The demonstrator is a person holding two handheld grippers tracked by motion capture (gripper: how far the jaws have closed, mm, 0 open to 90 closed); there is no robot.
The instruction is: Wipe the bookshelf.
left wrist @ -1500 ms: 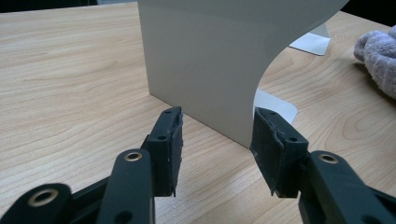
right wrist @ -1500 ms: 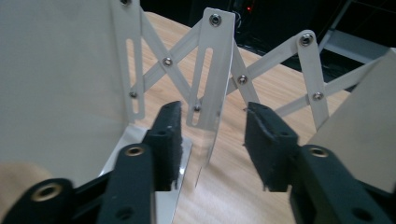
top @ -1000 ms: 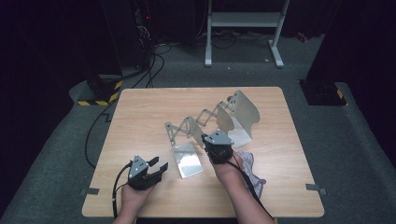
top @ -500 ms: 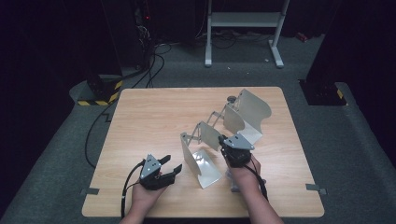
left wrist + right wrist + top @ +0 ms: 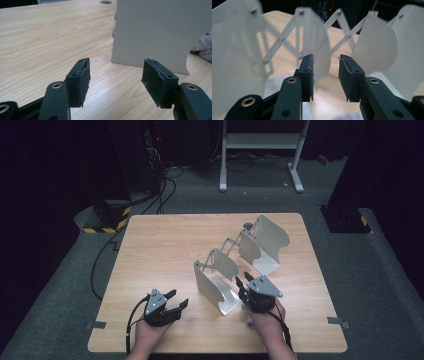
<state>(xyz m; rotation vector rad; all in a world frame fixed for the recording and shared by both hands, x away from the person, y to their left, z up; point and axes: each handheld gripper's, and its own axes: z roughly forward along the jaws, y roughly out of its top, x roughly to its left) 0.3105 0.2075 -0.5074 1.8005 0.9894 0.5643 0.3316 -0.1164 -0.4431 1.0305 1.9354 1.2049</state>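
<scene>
Expanding rack [image 5: 240, 265] stands on table [image 5: 165, 250], between both grippers.

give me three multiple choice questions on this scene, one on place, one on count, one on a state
1. Where does the folding rack stand?
A. on the floor
B. on the table's right half
C. at the table's far left corner

2. How many upright plates does the rack have?
A. one
B. two
C. four

3. How are the left gripper's jaws?
A. open, nothing between
B. shut on the rack
C. shut on a cable

Answers:
1 B: the high view shows it right of the middle of the table.
2 C: four plates, joined by scissor links.
3 A: the left gripper view shows bare wood between the pads.
</scene>
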